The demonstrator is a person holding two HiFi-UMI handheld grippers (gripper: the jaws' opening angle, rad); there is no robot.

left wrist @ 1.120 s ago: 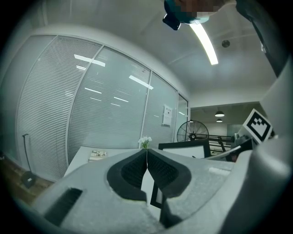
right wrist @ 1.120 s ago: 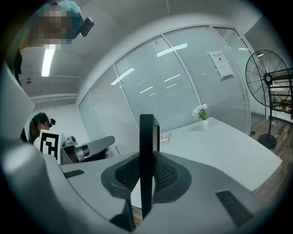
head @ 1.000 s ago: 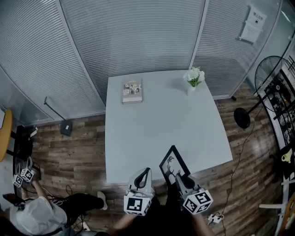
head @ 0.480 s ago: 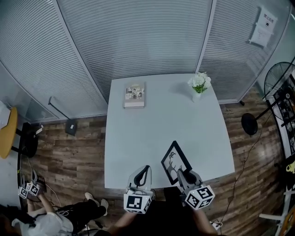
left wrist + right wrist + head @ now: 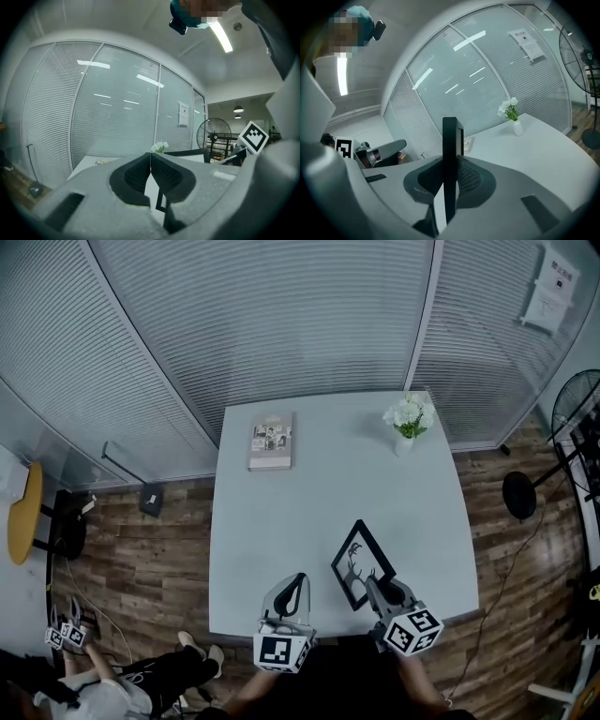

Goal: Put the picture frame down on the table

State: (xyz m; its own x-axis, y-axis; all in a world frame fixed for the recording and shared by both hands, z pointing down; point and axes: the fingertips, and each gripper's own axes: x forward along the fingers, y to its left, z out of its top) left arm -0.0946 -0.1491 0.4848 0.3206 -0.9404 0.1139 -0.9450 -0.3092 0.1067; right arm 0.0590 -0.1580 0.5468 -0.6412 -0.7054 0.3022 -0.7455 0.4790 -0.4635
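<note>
A black picture frame (image 5: 361, 563) with a deer silhouette is held over the near right part of the white table (image 5: 309, 512). My right gripper (image 5: 382, 589) is shut on the frame's near corner. In the right gripper view the frame (image 5: 450, 159) stands edge-on and upright between the jaws. My left gripper (image 5: 291, 594) is shut with nothing in it, just left of the frame at the table's near edge. Its pads (image 5: 151, 172) meet in the left gripper view, where the frame's edge (image 5: 187, 152) shows beyond them.
A book (image 5: 271, 440) lies at the table's far left. A small vase of white flowers (image 5: 408, 420) stands at the far right corner. Blinds cover the glass walls behind. A standing fan (image 5: 581, 418) is at the right. A person sits on the floor at bottom left (image 5: 84, 690).
Both grippers and the frame have moved forward, from just off the table's near edge to over its near right part. The frame stays in the right gripper.
</note>
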